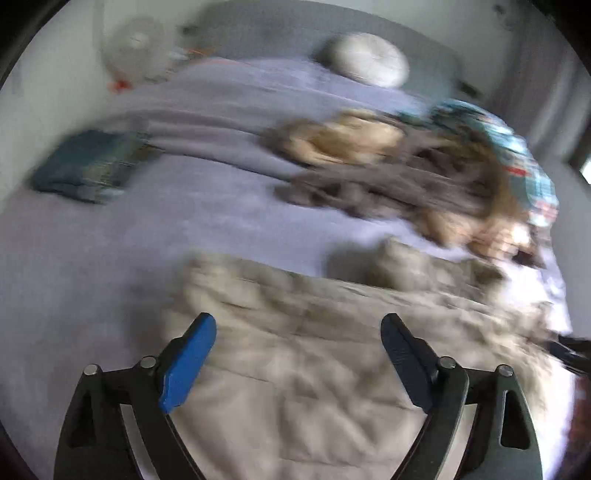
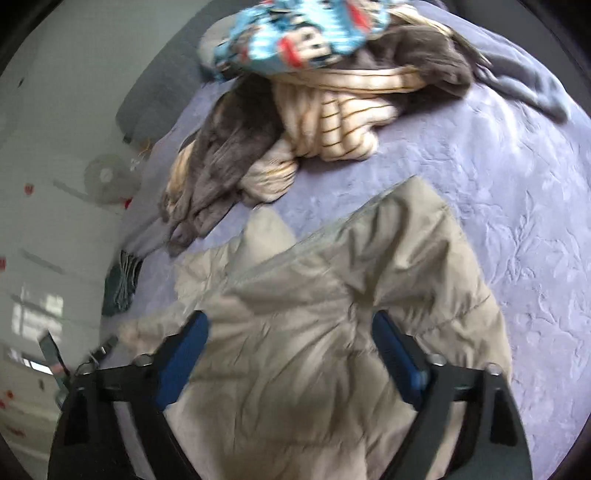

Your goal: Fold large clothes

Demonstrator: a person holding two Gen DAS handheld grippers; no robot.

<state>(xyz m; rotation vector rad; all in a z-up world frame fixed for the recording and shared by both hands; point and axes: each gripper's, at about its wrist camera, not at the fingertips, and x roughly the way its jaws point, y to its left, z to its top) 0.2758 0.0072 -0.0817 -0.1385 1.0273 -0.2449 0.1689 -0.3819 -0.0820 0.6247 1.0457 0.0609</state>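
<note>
A beige quilted jacket (image 1: 295, 354) lies spread on the lilac bedspread (image 1: 147, 236), blurred by motion in the left wrist view. My left gripper (image 1: 299, 321) is open and empty above it, blue fingers wide apart. In the right wrist view the same jacket (image 2: 332, 295) lies below my right gripper (image 2: 290, 321), which is open and empty, its fingers on either side of the rumpled fabric. A zip edge runs diagonally across the jacket.
A pile of unfolded clothes (image 2: 295, 122), grey, cream-striped and a blue patterned piece (image 2: 295, 33), lies further up the bed (image 2: 498, 166). A folded dark teal garment (image 1: 88, 166) lies at the left. A white pillow (image 1: 369, 59) and a fan (image 1: 133, 48) stand at the back.
</note>
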